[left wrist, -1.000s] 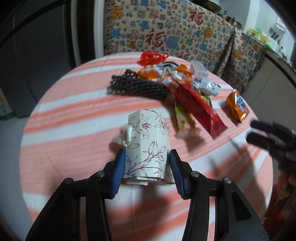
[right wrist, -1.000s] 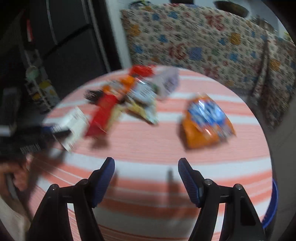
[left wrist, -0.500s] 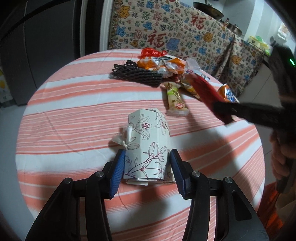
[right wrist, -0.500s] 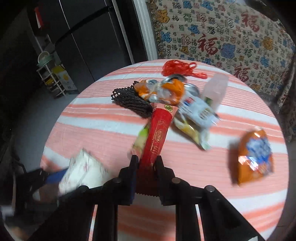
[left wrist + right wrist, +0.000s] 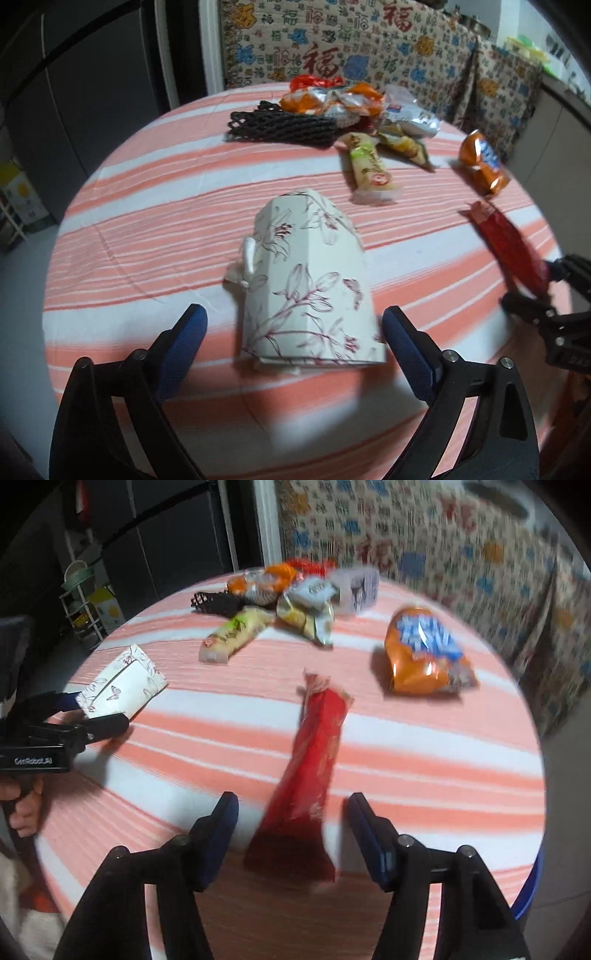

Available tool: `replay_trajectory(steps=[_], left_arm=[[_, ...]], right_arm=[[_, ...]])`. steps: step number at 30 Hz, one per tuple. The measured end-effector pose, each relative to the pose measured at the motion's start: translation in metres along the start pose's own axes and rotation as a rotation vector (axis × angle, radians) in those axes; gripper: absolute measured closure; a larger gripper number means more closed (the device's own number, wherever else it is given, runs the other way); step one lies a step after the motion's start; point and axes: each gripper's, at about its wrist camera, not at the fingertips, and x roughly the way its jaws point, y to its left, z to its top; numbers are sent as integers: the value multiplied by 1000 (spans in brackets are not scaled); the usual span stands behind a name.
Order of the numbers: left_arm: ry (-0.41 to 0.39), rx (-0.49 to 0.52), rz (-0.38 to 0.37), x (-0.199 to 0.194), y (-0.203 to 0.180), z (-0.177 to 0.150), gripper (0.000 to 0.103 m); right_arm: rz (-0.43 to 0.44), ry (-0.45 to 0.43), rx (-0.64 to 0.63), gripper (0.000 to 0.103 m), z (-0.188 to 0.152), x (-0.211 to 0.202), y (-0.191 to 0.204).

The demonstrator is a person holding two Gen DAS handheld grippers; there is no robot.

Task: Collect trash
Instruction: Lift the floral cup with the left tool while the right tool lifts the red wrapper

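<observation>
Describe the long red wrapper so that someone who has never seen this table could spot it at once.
On the round table with the orange-and-white striped cloth, look near the edge, away from the heap of snack wrappers at the far side. The long, flat, glossy red plastic wrapper lies alone between the open right gripper fingers; the nearest neighbour, a crumpled orange-and-blue snack bag, is shorter and puffier.

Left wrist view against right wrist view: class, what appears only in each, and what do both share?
Only the left wrist view shows the floral box's long patterned side and tied cord. Only the right wrist view shows a pale carton behind the pile, a blue rim at the table edge and a wire rack. Both show the red wrapper, orange bag, black netting and striped cloth.
</observation>
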Motion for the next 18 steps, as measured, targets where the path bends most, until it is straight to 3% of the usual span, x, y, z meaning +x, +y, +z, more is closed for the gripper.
replay_trajectory(steps=[2,8,18], left_arm=[[1,-4,10,3,1,2,1],[0,-30,22,9,10,6,0],[-2,-37,31,13,13,11,0]], right_arm=[[-16,-25,5,36,3,3,0],[-31,-66,17,33,17,17,-9],[-22,-57,18,25,27,25,-13]])
